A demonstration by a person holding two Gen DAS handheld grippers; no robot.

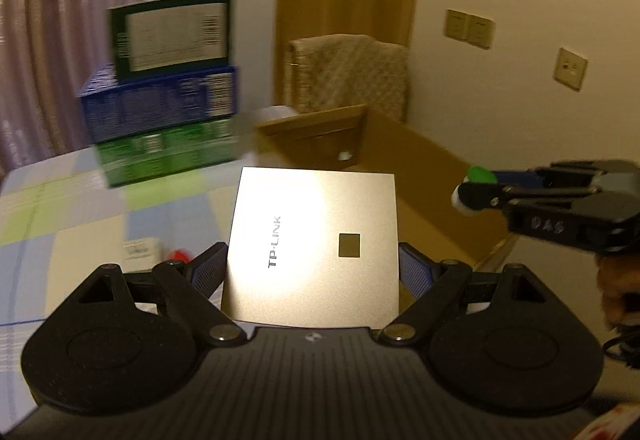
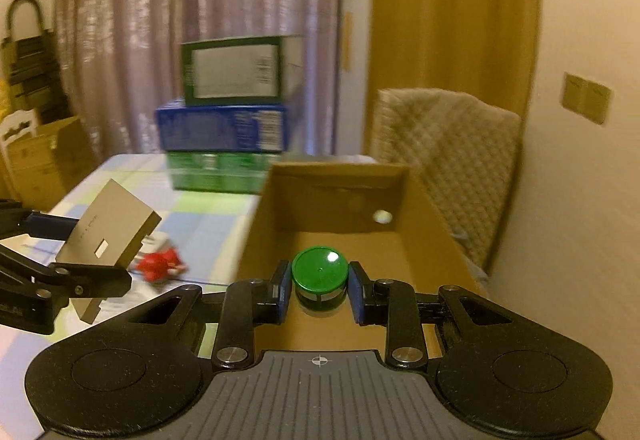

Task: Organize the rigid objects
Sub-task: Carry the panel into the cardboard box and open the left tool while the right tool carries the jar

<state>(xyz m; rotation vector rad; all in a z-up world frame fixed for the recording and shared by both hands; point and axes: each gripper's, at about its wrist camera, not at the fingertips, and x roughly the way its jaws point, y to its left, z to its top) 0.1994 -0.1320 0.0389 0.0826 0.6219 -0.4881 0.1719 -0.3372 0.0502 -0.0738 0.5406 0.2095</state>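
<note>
Transport step: left gripper point(image 1: 312, 264) clamps the flat silver router point(image 1: 316, 240), right gripper point(image 2: 319, 286) pinches the green-capped bottle point(image 2: 319, 270), both above the cardboard box point(image 2: 424, 208); next, lowering and release inside.

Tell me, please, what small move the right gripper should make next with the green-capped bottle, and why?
Probably lower it a little into the open cardboard box and release. The right gripper is shut on the round green-capped bottle, which hangs above the box's bare floor, so setting it down there looks unobstructed.
</note>
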